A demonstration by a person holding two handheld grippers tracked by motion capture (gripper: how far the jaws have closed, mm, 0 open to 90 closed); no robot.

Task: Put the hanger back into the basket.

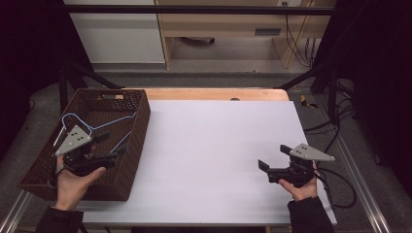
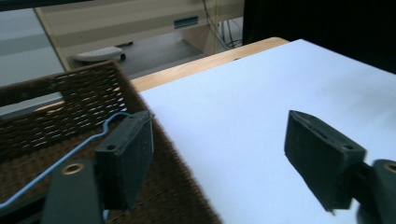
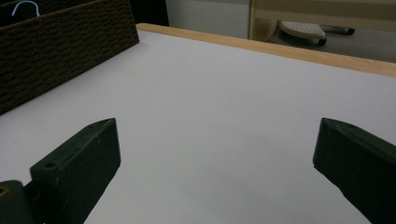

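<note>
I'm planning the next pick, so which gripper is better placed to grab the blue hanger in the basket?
Probably the left gripper: it hovers open over the wicker basket, beside the blue hanger. The right gripper sits open across the table.

In the high view, the left gripper (image 1: pixel 111 144) and its grey plate cover the lower part of the thin light-blue wire hanger (image 1: pixel 112 122) lying in the dark brown woven basket (image 1: pixel 137 127). In the left gripper view the picture's left and bottom edges cut the basket (image 2: pixel 56 98) off, and one jaw hides part of the hanger (image 2: pixel 70 154). In the right gripper view only the hanger's hook (image 3: pixel 25 6) clears the basket wall (image 3: pixel 60 51).
</note>
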